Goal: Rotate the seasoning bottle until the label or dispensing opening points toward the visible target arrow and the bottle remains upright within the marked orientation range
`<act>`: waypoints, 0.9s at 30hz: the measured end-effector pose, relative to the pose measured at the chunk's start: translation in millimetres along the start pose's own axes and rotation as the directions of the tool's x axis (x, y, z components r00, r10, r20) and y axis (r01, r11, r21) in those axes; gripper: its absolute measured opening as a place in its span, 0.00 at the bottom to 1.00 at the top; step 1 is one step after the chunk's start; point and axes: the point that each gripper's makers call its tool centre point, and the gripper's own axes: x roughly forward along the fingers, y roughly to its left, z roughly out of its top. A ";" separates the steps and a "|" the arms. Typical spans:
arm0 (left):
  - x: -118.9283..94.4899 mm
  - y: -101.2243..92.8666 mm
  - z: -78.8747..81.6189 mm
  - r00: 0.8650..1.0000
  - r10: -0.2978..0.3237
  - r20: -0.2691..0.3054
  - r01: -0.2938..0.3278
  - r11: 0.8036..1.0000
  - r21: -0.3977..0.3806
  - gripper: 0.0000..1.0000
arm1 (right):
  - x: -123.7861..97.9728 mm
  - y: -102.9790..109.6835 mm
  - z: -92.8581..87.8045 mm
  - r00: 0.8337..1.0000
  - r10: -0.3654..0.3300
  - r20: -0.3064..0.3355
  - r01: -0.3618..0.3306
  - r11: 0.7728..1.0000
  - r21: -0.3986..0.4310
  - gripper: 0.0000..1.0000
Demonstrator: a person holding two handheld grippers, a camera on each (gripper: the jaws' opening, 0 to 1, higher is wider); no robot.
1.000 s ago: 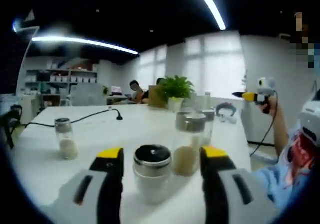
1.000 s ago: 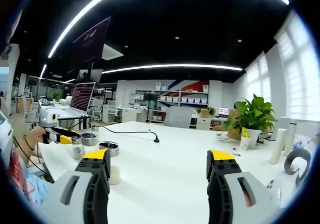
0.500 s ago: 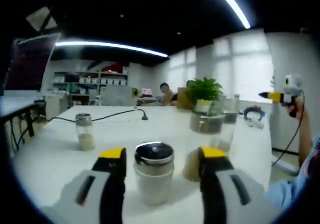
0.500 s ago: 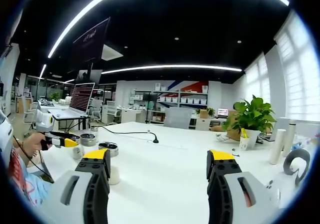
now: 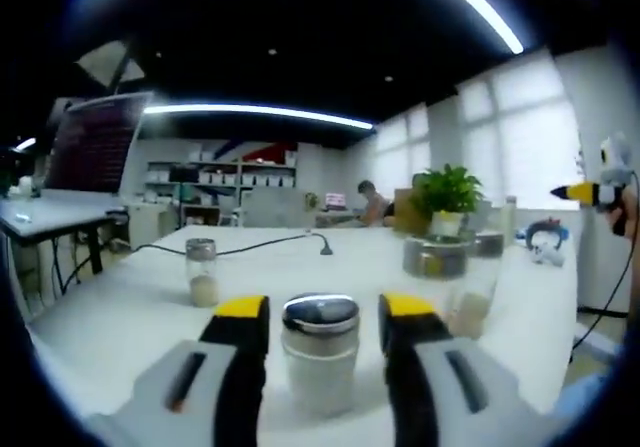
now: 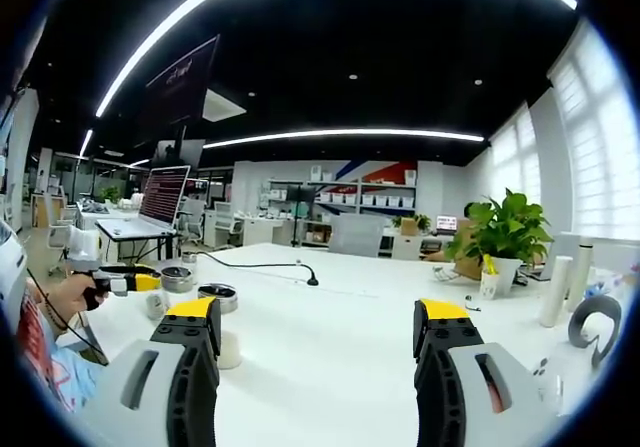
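Two yellow-tipped jaws of my left gripper (image 5: pixel 318 312) are bracketing the bottle (image 5: pixel 320 352), which is standing upright on the white table (image 5: pixel 120 312) with its steel cap facing me. The jaws look close on either side of the glass, but I cannot tell whether they are actually pressing on it (the blur hides the contact lines). My right gripper (image 6: pixel 318 332) is hovering apart and empty over bare tabletop, well away from the bottle, which is showing small at that view's left edge (image 6: pixel 222 329).

I am not seeing any arrow or marked range on the table, so I am judging the target direction blind for now.

What could go wrong: if I am twisting with only a loose hold, the smooth glass may slip and the bottle will not turn with me. If I am squeezing off-centre or tilting my wrist while rotating, the bottle may tip. A second jar (image 5: pixel 443 285) is standing just behind and to the right, near enough that a wide swing of my jaw could knock it. A third jar (image 5: pixel 203 274) is sitting well apart on the left.
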 end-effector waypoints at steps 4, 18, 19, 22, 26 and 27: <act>5.8 -0.4 1.8 0.999 -0.018 0.030 0.018 1.000 -0.008 0.47 | 1.5 -0.6 -1.1 1.000 0.003 -0.002 -0.003 1.000 0.004 0.81; 8.0 6.5 -8.1 0.999 -0.046 0.008 0.046 0.999 -0.019 0.34 | -0.7 0.0 0.8 1.000 0.002 0.004 -0.002 1.000 -0.005 0.81; 7.8 6.2 -8.2 0.998 -0.054 0.011 0.055 0.998 -0.020 0.34 | -1.0 0.5 1.2 1.000 0.003 0.006 -0.003 1.000 -0.006 0.81; 8.2 5.4 -8.0 0.997 -0.076 0.022 0.077 0.997 -0.020 0.34 | -1.5 0.9 1.8 1.000 0.005 0.007 -0.005 1.000 -0.006 0.81; 7.3 3.1 -7.4 0.995 -0.094 0.022 0.095 0.995 -0.018 0.34 | -1.1 0.8 2.1 1.000 0.002 0.006 -0.002 1.000 -0.010 0.81; 7.3 2.8 -7.3 0.995 -0.099 0.023 0.099 0.995 -0.016 0.34 | -0.8 1.2 1.9 1.000 0.004 0.005 -0.004 1.000 -0.009 0.81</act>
